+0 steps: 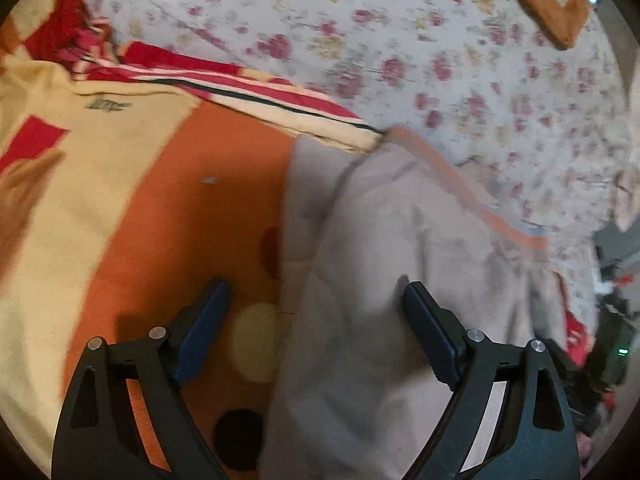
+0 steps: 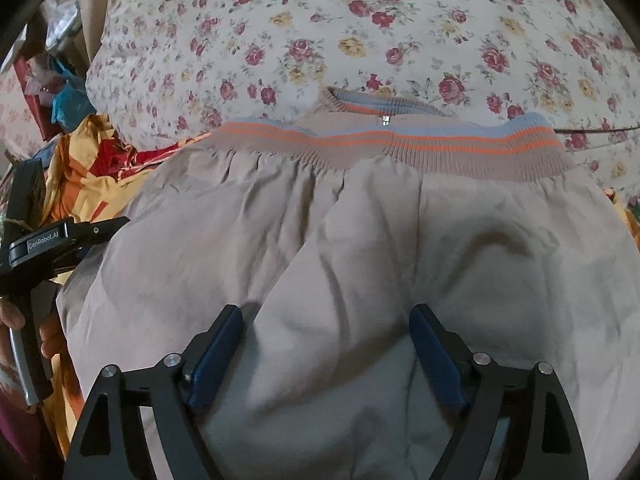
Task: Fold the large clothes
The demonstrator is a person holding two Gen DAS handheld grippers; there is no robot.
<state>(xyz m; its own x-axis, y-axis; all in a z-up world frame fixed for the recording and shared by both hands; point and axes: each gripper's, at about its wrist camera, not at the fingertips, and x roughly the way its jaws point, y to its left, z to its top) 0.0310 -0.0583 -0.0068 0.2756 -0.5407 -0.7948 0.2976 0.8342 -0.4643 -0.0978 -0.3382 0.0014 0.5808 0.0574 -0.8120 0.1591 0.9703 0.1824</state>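
A large beige garment (image 2: 360,240) lies spread on the bed, creased down its middle. Its ribbed band (image 2: 400,144) with orange and blue stripes is at the far side. My right gripper (image 2: 327,311) hovers open over the near part of the cloth, nothing pinched between its blue pads. In the left wrist view the same beige garment (image 1: 400,220) fills the right half. My left gripper (image 1: 316,286) is open astride the garment's left edge, one finger over the orange blanket, the other over the beige cloth. This view is blurred.
An orange, yellow and red blanket (image 1: 160,200) lies under and left of the garment. A floral sheet (image 2: 360,40) covers the bed beyond. An orange cloth (image 1: 552,0) sits at the far corner. A hand (image 2: 12,320) holds the left tool's black body (image 2: 36,240). Clutter (image 2: 60,80) lies beside the bed.
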